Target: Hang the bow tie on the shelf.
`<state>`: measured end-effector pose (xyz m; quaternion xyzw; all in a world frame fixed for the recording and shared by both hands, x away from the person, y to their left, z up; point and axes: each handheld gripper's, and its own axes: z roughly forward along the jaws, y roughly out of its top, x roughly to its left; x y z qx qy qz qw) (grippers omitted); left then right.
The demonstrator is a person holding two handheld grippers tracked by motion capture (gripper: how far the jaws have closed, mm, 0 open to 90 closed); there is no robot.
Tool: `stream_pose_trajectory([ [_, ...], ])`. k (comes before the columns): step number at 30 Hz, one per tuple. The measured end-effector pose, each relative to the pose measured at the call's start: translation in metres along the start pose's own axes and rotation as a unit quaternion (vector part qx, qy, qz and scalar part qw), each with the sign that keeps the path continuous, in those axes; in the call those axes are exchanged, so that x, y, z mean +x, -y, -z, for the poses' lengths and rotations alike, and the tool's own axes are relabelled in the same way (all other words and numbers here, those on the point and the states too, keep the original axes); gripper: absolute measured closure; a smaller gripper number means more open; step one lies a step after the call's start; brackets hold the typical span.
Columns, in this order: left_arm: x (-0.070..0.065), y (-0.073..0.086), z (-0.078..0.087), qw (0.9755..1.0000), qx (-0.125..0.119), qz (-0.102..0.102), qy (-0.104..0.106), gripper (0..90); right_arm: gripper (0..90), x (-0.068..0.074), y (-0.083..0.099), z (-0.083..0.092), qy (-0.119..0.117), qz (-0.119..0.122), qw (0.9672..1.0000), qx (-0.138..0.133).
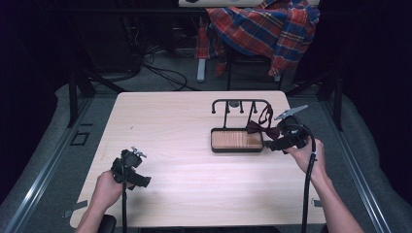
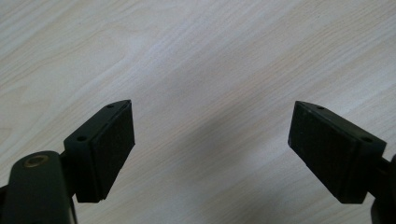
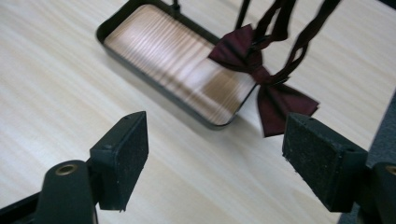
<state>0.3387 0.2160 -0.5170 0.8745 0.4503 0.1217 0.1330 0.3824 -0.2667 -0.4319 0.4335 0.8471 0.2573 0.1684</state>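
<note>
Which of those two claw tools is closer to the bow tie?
The right gripper: its open jaws sit just beside the dark red bow tie. The left gripper rests far across the table, over bare wood.

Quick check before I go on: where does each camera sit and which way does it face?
High view: above the person's side, looking forward and down on the table; forearms, both hands show.
Left gripper view: rides the left gripper, facing bare tabletop; open jaws show.
Right gripper view: rides the right gripper, facing the tray and bow tie; open jaws show.
Shared: high and right views both show tray and bow tie.

Maroon bow tie (image 1: 263,129) hanging from stand (image 1: 241,102)
</note>
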Motion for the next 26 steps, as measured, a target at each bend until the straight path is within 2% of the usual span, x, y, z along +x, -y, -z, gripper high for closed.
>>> stream_pose_trajectory([
  [5,0.000,0.000,0.000,1.0000,-0.001,0.001,0.001,14.5,16.3,0.017,0.008,-0.001,-0.017,0.014,0.9997,0.012],
  [8,0.000,0.001,0.000,1.0000,-0.006,0.004,0.002,14.4,15.1,0.027,0.014,-0.002,-0.041,0.040,0.9982,0.018],
  [11,0.001,0.001,0.001,0.9999,-0.009,0.006,0.005,14.4,13.5,0.036,0.022,-0.004,-0.051,0.061,0.9963,0.031],
  [14,0.001,0.000,0.002,0.9999,-0.009,0.007,0.007,14.4,10.0,0.045,0.033,-0.009,-0.066,0.068,0.9943,0.051],
  [17,0.001,0.001,0.002,0.9997,-0.016,0.007,0.015,12.7,7.1,0.051,0.045,-0.013,-0.085,0.061,0.9922,0.067],
  [20,0.002,0.001,0.004,0.9992,-0.024,0.005,0.031,5.9,4.0,0.053,0.051,-0.016,-0.088,0.064,0.9909,0.079],
  [24,0.001,0.000,0.003,0.9989,-0.024,0.003,0.039,3.0,4.3,0.049,0.053,-0.016,-0.082,0.063,0.9919,0.074],
  [26,0.001,0.000,0.003,0.9989,-0.025,0.001,0.039,2.4,8.9,0.042,0.053,-0.016,-0.076,0.056,0.9934,0.065],
])
